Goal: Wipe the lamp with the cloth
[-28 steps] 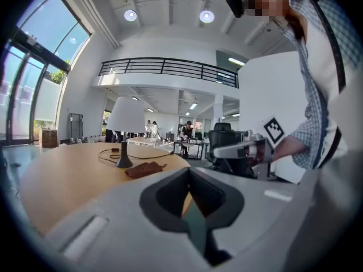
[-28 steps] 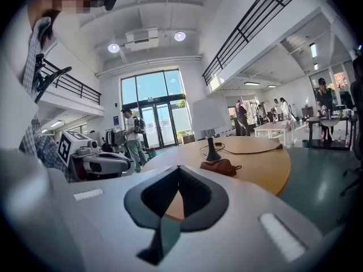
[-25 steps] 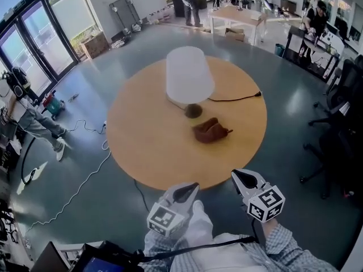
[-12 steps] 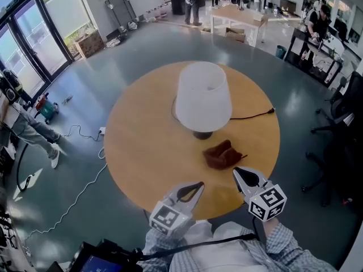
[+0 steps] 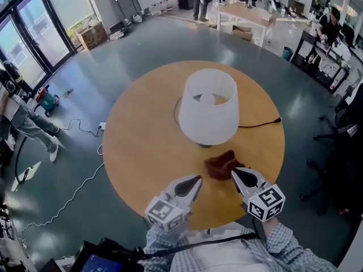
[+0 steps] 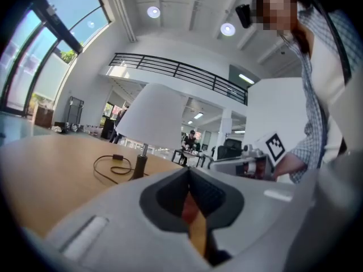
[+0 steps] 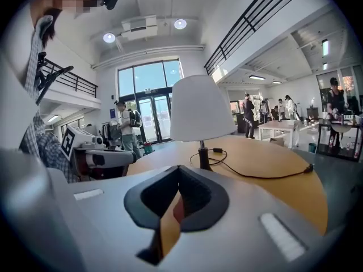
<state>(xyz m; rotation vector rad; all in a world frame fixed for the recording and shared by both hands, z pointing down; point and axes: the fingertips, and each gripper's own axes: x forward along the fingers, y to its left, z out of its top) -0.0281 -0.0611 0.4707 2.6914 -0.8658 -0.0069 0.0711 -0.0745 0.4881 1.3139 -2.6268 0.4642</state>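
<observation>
**Both grippers closed and empty at the table edge; cloth lies by the lamp**

Taking the round tabletop (image 5: 142, 140) as a clock face with 6 o'clock nearest the person, the lamp (image 5: 208, 105) stands close to the middle, a touch toward 1 o'clock. Its shade is a smooth, matte white cone with the top cut off, wide at the bottom rim and open at the top. In the left gripper view the lamp (image 6: 148, 118) shows a thin metal stem rising from a dark, rounded base. A thin black cord (image 5: 258, 123) loops by the base and runs across the wood to the 3 o'clock edge. The table is a flat disc of pale, satin-finished wood.

The cloth (image 5: 223, 164) is a soft, crumpled lump of reddish-brown fabric. It lies on the wood at about 5 o'clock from the lamp, just below the shade's lower rim as the head view shows it. Whether it touches the base cannot be told, since the shade covers that spot.

The left gripper (image 5: 193, 181) hovers at the 6 o'clock edge, and its grey plastic shell tapers to a dark, ribbed tip. In its own view the two jaws meet with nothing between them. The right gripper (image 5: 237, 176) sits toward 5 o'clock, its tip just beside the cloth's near edge. Its jaws are also pressed together and carry nothing. Contact with the cloth cannot be judged. Each gripper bears a white cube with black square markers at its rear.
</observation>
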